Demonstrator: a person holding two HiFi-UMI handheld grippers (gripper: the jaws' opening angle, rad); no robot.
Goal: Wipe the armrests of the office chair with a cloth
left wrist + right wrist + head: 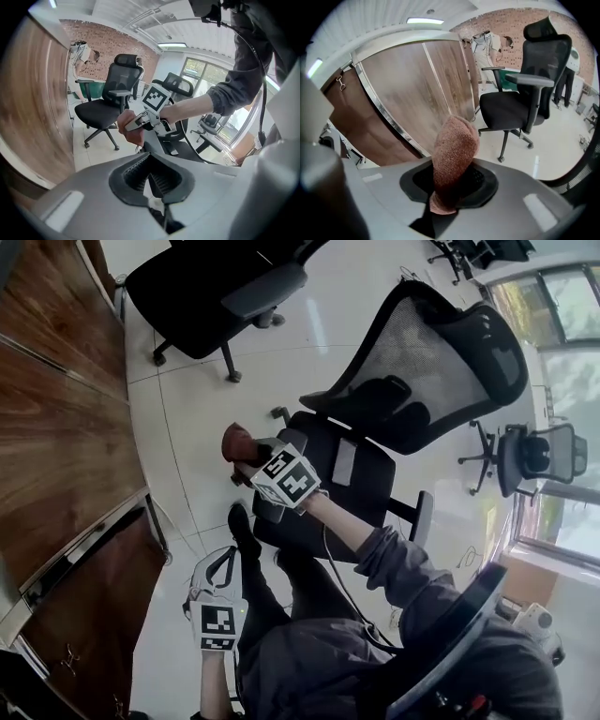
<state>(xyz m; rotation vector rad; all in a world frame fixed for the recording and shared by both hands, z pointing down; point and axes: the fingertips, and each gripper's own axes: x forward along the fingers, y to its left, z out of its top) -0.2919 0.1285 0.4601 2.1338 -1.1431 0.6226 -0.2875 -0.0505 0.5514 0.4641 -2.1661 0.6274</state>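
White tiled floor (192, 418) fills the room, with dark wood panelling (56, 437) down the left of the head view and a spare black chair (202, 292) at the upper left. The office chair (441, 362) I am to clean sits in the centre, its mesh back towards the upper right.

My right tongs (249, 457) are closed on the cloth (236, 440), a reddish-brown terry piece bunched into a roll that stands up out of the pads in the right gripper view. In the head view it sits left of centre, at the chair's near left corner where the near armrest should be; I cannot tell whether it touches the armrest. The far armrest (424, 517) shows as a grey bar at the lower right of the seat, well apart from the cloth.

My left tongs (214, 568) hang low at the bottom left, pads drawn together with nothing between them.

I judge the cloth light, soft and limp, so it will fold and drag instead of pushing. Holding it low on the roll, as now, leaves a padded end free to press along the armrest top.
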